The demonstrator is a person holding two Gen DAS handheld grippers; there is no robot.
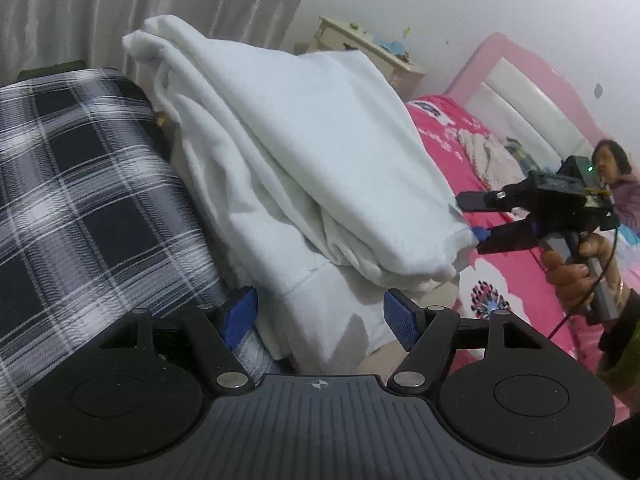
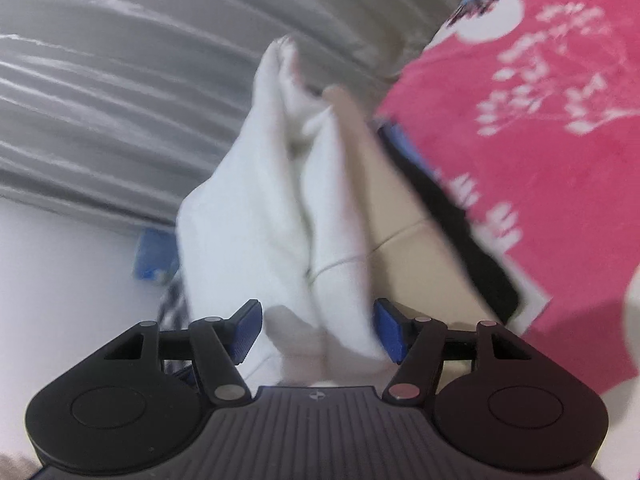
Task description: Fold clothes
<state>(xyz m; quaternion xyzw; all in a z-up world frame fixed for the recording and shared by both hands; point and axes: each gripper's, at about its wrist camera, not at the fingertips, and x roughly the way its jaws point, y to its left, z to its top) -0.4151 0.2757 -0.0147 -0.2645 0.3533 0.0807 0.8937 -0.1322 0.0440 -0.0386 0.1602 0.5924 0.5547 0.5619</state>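
The white garment [image 1: 288, 152] is draped between the plaid fabric [image 1: 80, 184] at left and the bed [image 1: 500, 280] at right; behind, a curtain [image 1: 120, 12] is hung.

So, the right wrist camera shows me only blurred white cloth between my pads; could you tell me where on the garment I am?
Observer: In the left wrist view, the right gripper is at an outer corner of the white garment, jaws apart and not pinching it.
Operator: Thank you. What lies on the garment's far side?
Observer: A black-and-white plaid fabric, right against it.
Operator: And the left gripper?
Observer: The left gripper is open at the garment's hanging hem, gripping nothing.
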